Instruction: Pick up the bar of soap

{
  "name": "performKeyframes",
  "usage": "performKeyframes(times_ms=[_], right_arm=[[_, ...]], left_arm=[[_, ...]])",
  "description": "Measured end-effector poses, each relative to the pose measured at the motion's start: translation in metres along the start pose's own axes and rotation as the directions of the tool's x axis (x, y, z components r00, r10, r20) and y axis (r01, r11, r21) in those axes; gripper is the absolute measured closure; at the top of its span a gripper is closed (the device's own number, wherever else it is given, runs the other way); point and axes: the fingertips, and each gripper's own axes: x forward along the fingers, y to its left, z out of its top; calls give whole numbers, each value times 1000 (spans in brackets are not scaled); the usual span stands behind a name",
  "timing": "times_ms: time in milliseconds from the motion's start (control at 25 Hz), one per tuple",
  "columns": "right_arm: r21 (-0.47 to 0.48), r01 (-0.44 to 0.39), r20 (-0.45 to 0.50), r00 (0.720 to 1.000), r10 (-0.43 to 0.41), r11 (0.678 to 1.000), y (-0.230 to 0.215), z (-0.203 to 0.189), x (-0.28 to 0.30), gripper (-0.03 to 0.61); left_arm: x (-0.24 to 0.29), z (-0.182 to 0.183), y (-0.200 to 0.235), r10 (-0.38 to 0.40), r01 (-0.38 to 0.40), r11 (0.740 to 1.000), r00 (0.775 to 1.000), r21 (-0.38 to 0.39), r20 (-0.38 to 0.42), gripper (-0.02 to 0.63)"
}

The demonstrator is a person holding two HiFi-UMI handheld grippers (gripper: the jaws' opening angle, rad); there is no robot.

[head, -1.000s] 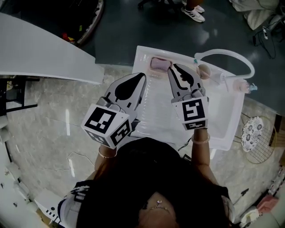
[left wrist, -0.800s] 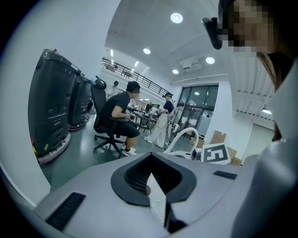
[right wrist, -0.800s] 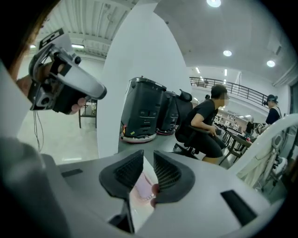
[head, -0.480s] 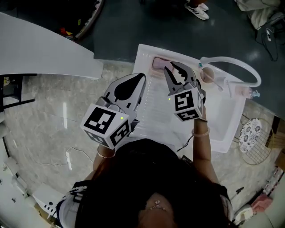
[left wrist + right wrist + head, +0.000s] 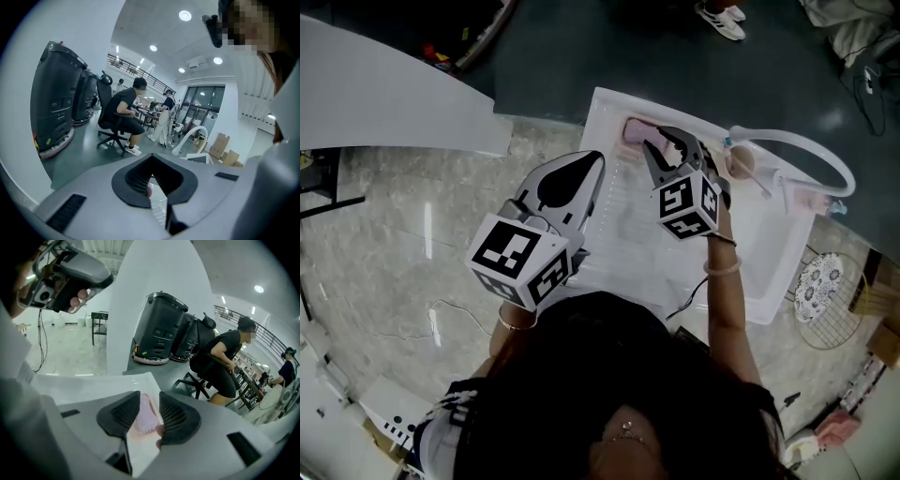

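A pink bar of soap (image 5: pixel 634 131) lies at the far rim of the white sink unit (image 5: pixel 769 246), left of the basin. My right gripper (image 5: pixel 664 142) hovers right at its near side, jaws opening. In the right gripper view the soap (image 5: pixel 145 420) shows in the gap of the right gripper (image 5: pixel 150 409), between and just beyond the black pads (image 5: pixel 123 416), which do not press on it. My left gripper (image 5: pixel 573 178) hangs shut over the ribbed drainboard, nothing in it; in its own view the left gripper (image 5: pixel 151 165) points across the room.
A white curved faucet hose (image 5: pixel 811 152) arches over the basin at the right. A round wire rack (image 5: pixel 827 292) lies on the marble counter (image 5: pixel 403 253) right of the sink. A white panel (image 5: pixel 394 103) juts in at top left. Beyond are a dark floor and seated people.
My right gripper has moved forward and left toward the soap, and its jaws have spread apart. The left gripper has stayed in place.
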Motion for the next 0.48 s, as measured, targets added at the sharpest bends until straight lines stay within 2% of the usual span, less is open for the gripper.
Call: performKeyframes(times_ms=[200,480], right_arm=[[-63,-45,-70,997,41,997,3,-14,19,449],[-98,-107,-135,987,93,989,11,-27,40,433]], left_arm=[[2,-1,7,3,-4,1000,1000,-12,-4,614],[2,-6,17,14,-15,999,1000,-30,-12,614]])
